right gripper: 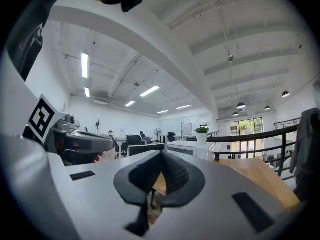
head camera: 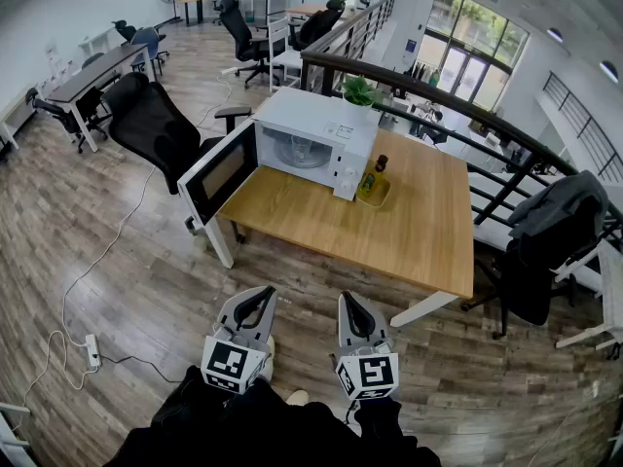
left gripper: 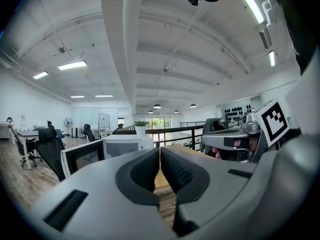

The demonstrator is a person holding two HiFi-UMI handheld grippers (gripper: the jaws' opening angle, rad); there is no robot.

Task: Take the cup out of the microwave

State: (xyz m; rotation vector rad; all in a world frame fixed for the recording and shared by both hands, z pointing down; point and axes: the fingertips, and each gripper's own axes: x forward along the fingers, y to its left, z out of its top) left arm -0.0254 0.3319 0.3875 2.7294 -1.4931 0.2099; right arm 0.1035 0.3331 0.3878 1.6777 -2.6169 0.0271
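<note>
A white microwave (head camera: 316,139) stands at the far left corner of the wooden table (head camera: 409,236), its door (head camera: 219,171) swung wide open to the left. Something pale and round shows in its cavity (head camera: 302,151); I cannot tell whether it is the cup. Both grippers hang low over the floor, well short of the table. My left gripper (head camera: 261,296) is shut with nothing between its pads (left gripper: 170,166). My right gripper (head camera: 350,300) is also shut and empty (right gripper: 161,160). The microwave (left gripper: 122,144) lies straight ahead in the left gripper view and left of centre (right gripper: 187,148) in the right gripper view.
A dark bottle in a yellow dish (head camera: 375,181) stands right of the microwave, a potted plant (head camera: 358,90) behind it. A black office chair (head camera: 151,120) stands left of the open door. A power strip and cable (head camera: 92,350) lie on the floor. A chair draped with a jacket (head camera: 555,227) stands at the right.
</note>
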